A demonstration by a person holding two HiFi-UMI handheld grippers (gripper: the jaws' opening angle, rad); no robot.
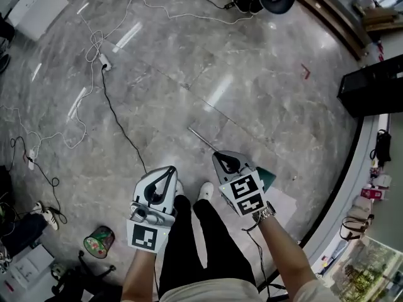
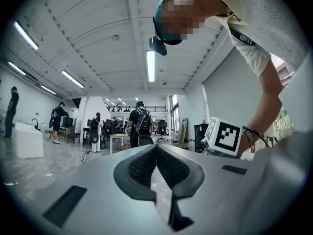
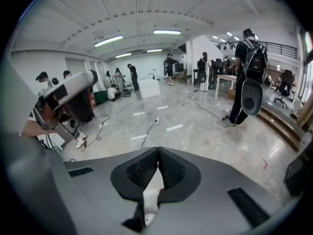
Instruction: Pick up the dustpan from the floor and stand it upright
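Note:
The dustpan lies on the grey marble floor in front of my feet. Its green pan (image 1: 267,177) shows only as a corner past the right gripper, and its thin metal handle (image 1: 201,139) runs away up-left. My right gripper (image 1: 216,155) hovers above the handle's near end, jaws shut with nothing between them; the right gripper (image 3: 158,150) looks out over the floor, dustpan out of sight. My left gripper (image 1: 170,170) is held above my left shoe, also shut and empty. The left gripper (image 2: 156,146) points level into the hall.
Black and white cables and a power strip (image 1: 104,61) trail across the floor at left. A white box (image 1: 38,8) sits far left, a black cabinet (image 1: 374,87) at right, a small patterned bin (image 1: 99,241) near left. Several people stand far off in the hall.

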